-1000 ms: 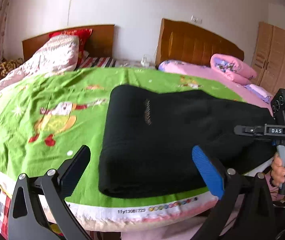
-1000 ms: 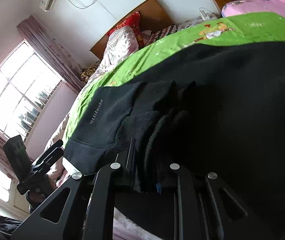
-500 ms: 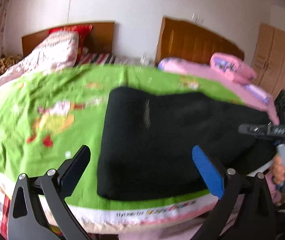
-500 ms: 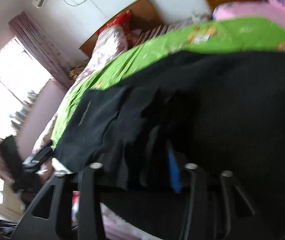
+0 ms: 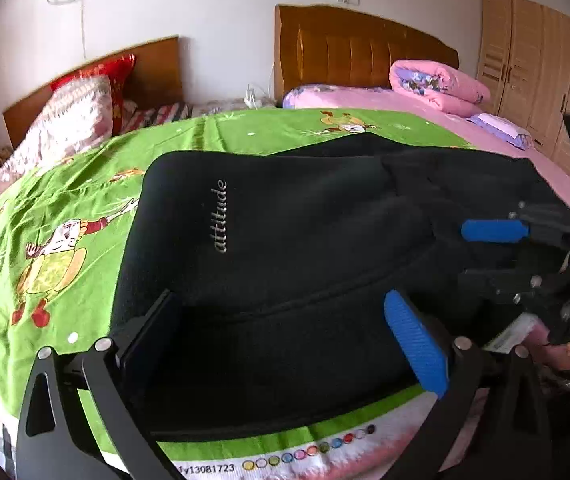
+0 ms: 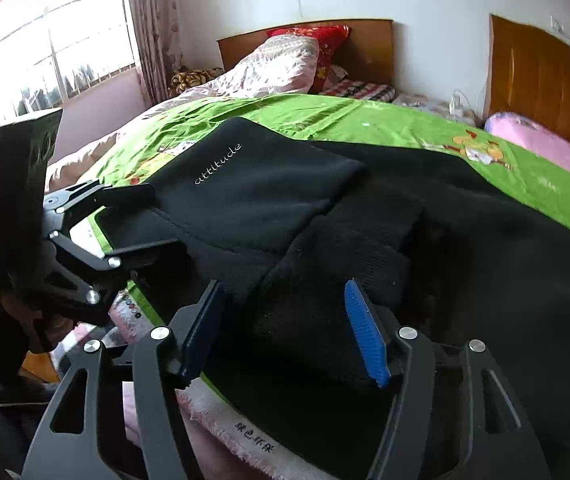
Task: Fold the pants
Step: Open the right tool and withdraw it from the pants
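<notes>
black fleece pants with "attitude" lettering (image 5: 285, 264) lie at the near edge of the bed with the green cartoon sheet (image 5: 57, 208), already doubled over; looks like at least one more fold is left. left gripper (image 5: 285, 328) is spread wide, holding nothing, pants' near hem between its fingers. right gripper (image 6: 285, 332) also gaping and empty, straddling the ribbed cuff end.

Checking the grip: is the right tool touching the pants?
Cannot tell. Right wrist view: the right tool stands open around the pants cuff, but neither view shows contact or a gap plainly.
</notes>
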Demonstrator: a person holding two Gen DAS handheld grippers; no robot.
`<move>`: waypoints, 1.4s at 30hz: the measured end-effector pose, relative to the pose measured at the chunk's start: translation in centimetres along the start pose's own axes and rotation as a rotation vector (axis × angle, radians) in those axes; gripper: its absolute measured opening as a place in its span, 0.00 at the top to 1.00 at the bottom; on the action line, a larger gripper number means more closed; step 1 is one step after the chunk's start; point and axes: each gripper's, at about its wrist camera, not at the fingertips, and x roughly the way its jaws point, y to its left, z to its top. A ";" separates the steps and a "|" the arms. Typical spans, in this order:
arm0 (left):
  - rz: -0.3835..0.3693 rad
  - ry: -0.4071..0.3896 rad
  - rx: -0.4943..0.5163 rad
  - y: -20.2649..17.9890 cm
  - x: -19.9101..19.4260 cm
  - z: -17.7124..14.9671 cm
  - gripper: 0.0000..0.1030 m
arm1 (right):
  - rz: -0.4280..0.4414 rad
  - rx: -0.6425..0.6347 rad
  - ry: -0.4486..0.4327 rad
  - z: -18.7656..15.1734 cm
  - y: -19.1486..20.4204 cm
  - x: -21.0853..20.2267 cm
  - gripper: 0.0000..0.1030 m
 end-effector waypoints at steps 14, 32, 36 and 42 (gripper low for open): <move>-0.166 0.209 -0.293 7.2 10.4 10.2 0.02 | 0.032 0.039 0.005 -0.7 -0.9 0.5 0.21; 0.048 0.157 -0.223 8.1 12.9 12.3 0.01 | 0.024 0.070 0.100 4.4 -3.1 4.3 0.12; 0.010 0.127 -0.269 8.8 12.4 12.1 0.01 | 0.077 0.076 0.026 3.7 -2.2 1.5 0.12; 0.027 0.122 -0.262 8.3 12.2 11.8 0.01 | 0.115 0.008 0.057 0.7 -0.8 1.6 0.10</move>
